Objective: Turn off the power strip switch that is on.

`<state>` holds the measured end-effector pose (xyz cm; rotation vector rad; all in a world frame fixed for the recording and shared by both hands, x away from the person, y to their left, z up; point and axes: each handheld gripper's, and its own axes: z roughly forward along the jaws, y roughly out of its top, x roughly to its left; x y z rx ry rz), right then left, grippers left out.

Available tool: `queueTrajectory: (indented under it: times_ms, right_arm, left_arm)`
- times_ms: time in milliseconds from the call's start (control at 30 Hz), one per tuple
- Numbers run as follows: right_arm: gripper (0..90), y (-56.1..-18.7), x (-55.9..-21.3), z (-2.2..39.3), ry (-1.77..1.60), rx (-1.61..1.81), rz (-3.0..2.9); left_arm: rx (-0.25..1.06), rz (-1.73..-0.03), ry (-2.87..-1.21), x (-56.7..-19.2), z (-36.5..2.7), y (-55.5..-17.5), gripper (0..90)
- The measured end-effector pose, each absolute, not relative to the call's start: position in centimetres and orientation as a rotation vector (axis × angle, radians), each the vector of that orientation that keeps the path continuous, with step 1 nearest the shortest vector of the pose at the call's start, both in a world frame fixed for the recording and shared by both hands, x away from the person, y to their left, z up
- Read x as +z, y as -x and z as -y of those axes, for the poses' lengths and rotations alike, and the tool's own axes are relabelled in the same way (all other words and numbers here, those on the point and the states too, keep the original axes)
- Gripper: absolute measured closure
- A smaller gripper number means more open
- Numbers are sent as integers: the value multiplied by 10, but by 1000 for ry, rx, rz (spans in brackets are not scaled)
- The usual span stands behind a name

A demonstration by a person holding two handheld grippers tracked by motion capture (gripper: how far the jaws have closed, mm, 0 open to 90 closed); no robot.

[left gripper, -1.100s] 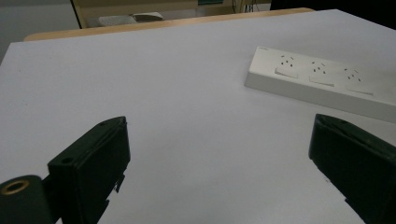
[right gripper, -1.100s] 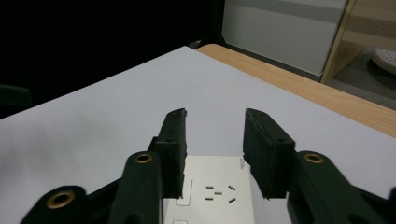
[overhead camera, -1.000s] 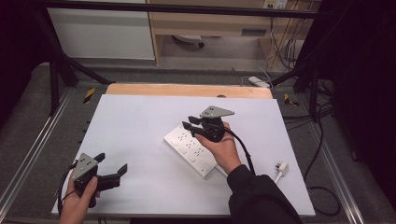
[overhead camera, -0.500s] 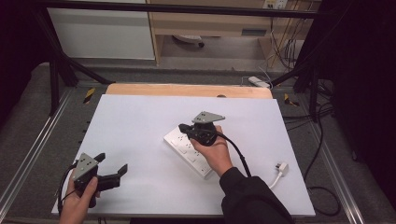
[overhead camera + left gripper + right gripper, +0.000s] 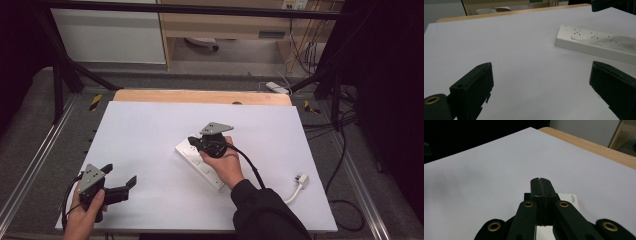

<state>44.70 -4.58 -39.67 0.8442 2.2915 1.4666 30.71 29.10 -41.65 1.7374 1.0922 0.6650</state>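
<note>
The desk (image 5: 150, 125) carries a white power strip (image 5: 200, 167) near its middle, its plug (image 5: 301, 180) toward the right edge. The right gripper (image 5: 192, 140), lower than a second ago, sits over the strip's far end, jaws just closed together on nothing. The left gripper (image 5: 120, 175) rests wide open and empty at the near left corner.

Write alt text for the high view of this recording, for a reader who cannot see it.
A person's right gripper, jaws shut, presses down on the far end of a white power strip lying on a white table. The left gripper hangs open near the table's front left corner, and the strip's white plug lies at the right.
</note>
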Motion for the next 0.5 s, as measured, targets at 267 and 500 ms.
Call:
queueTrajectory:
  times_ms: [267,500]
  right_arm:
    - [900,-450,-404,40,-854,1439,-2324]
    - [900,-452,-409,36,-861,1407,-2352]
  left_arm:
    - [671,-1090,-1738,-416,-291,-307,52]
    - [670,-1090,-1738,-416,-291,-307,52]
